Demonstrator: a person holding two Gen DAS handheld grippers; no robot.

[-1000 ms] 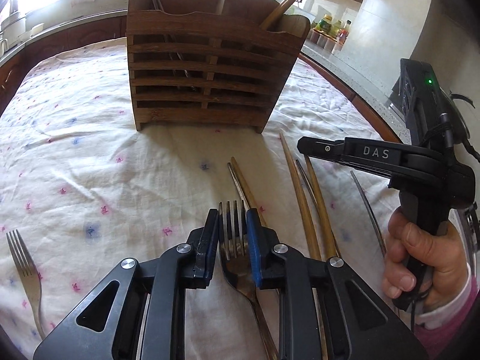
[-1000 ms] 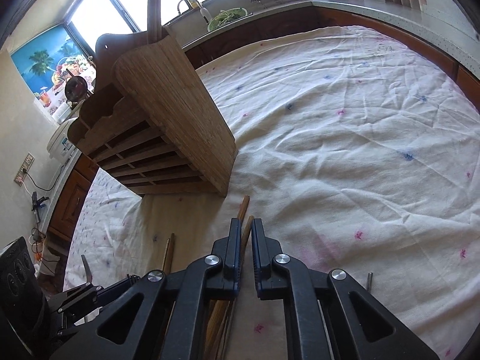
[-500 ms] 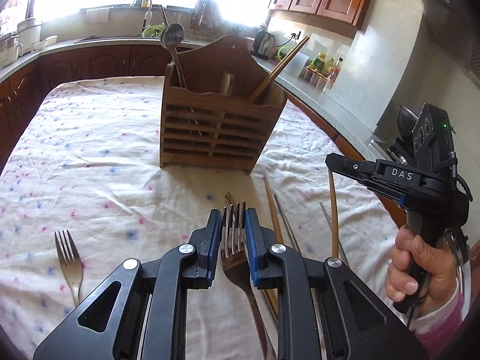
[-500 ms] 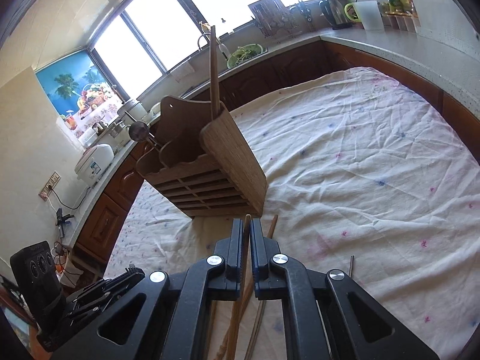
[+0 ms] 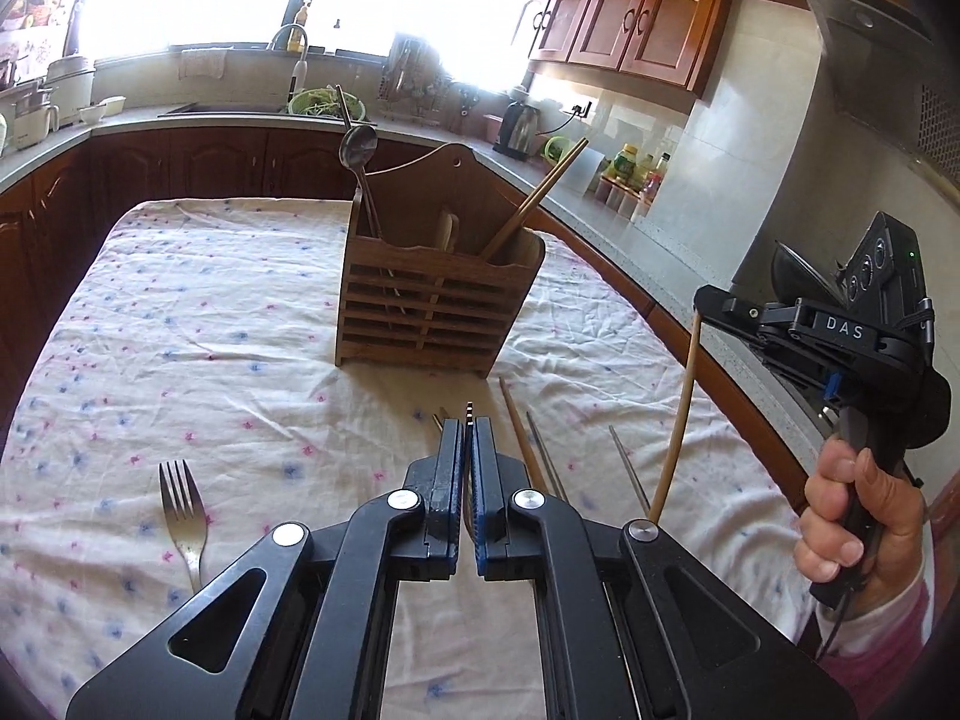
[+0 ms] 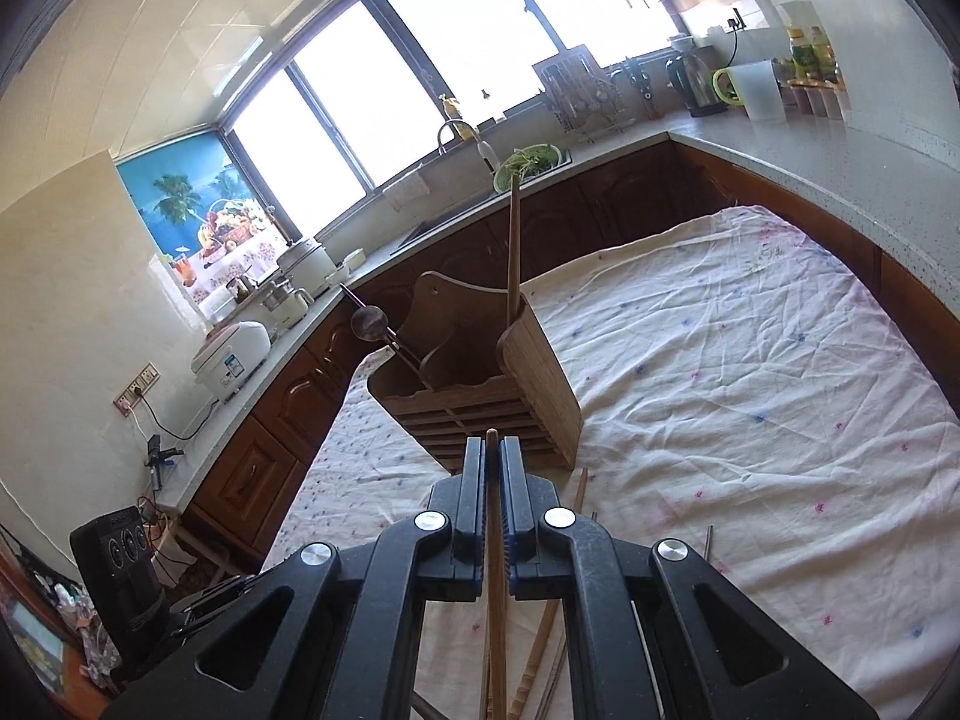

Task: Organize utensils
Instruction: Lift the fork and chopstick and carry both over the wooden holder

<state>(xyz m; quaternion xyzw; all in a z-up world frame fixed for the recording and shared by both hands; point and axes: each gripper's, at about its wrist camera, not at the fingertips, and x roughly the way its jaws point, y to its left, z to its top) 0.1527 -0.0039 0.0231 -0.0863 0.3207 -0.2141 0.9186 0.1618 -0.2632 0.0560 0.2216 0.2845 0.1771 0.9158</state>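
A wooden utensil holder point(image 5: 435, 306) stands mid-table and holds a metal spoon point(image 5: 357, 147) and wooden chopsticks point(image 5: 534, 198); it also shows in the right wrist view point(image 6: 516, 378). My left gripper point(image 5: 467, 426) is shut on a fork held edge-on, its tine tips point(image 5: 468, 409) just showing above the pads. My right gripper point(image 6: 493, 450) is shut on a wooden chopstick point(image 6: 494, 570), which hangs down from it in the left wrist view point(image 5: 678, 414). Both are raised in front of the holder.
Another fork point(image 5: 180, 510) lies on the flowered cloth point(image 5: 180, 312) at the left. Loose wooden and metal chopsticks point(image 5: 528, 438) lie on the cloth before the holder. Kitchen counters point(image 6: 810, 156) ring the table. A black device point(image 6: 117, 588) stands at the lower left.
Both grippers have risen higher above the table with their utensils. The fork in my left gripper has turned from flat to edge-on and the jaws have closed narrower.
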